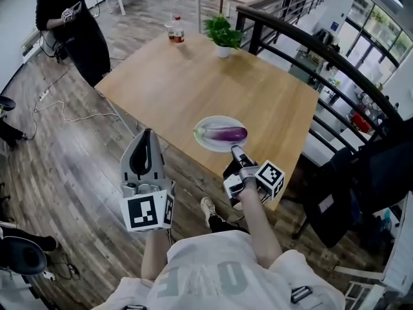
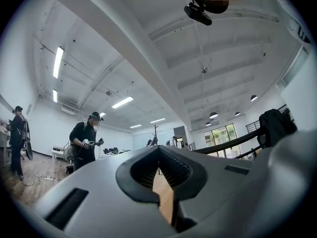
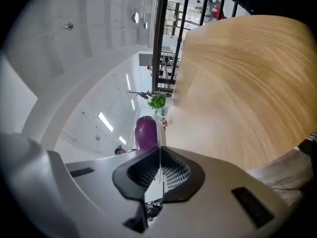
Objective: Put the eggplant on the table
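A purple eggplant (image 1: 226,134) lies on a white plate (image 1: 213,123) at the near edge of the wooden table (image 1: 193,76). My right gripper (image 1: 235,150) reaches the plate's front rim. In the right gripper view the plate (image 3: 159,128) shows edge-on as a thin white line running between the closed jaws of the right gripper (image 3: 159,150), with the eggplant (image 3: 145,132) just beyond. I cannot tell whether the plate rests on the table (image 3: 237,83). My left gripper (image 1: 148,133) is shut and empty, off the table's left corner over the floor, and it (image 2: 158,148) points slightly upward.
A potted plant (image 1: 222,34) and two small bottles (image 1: 175,31) stand at the table's far side. A black railing (image 1: 322,50) runs past its right edge. A person in black (image 1: 71,24) stands far left. A dark jacket on a chair (image 1: 361,173) is at right.
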Tool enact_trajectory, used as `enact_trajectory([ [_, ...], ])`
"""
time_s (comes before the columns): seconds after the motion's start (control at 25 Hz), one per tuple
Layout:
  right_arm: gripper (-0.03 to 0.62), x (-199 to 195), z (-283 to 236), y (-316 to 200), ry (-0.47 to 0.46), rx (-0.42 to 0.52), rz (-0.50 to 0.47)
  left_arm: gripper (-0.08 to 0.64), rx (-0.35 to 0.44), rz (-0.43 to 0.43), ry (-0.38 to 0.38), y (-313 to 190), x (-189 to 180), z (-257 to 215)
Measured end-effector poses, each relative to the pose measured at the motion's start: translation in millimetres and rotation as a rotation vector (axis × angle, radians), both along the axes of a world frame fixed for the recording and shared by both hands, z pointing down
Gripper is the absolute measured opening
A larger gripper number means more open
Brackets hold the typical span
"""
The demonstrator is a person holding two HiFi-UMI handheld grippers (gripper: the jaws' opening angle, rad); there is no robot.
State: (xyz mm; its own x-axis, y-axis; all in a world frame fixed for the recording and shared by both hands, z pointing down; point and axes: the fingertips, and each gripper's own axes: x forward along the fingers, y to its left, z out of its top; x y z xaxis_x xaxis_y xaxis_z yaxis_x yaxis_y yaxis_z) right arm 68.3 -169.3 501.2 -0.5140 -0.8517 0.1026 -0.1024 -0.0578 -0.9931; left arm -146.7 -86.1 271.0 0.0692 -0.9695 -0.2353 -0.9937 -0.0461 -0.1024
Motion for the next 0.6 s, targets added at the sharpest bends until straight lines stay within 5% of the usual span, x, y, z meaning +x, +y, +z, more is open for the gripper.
enact_trajectory([
  [0.6,0.025,-46,15,-129,0.021,-0.039,-0.087,0.009,0.014,-0.069,-0.003,-146,-32,-17],
])
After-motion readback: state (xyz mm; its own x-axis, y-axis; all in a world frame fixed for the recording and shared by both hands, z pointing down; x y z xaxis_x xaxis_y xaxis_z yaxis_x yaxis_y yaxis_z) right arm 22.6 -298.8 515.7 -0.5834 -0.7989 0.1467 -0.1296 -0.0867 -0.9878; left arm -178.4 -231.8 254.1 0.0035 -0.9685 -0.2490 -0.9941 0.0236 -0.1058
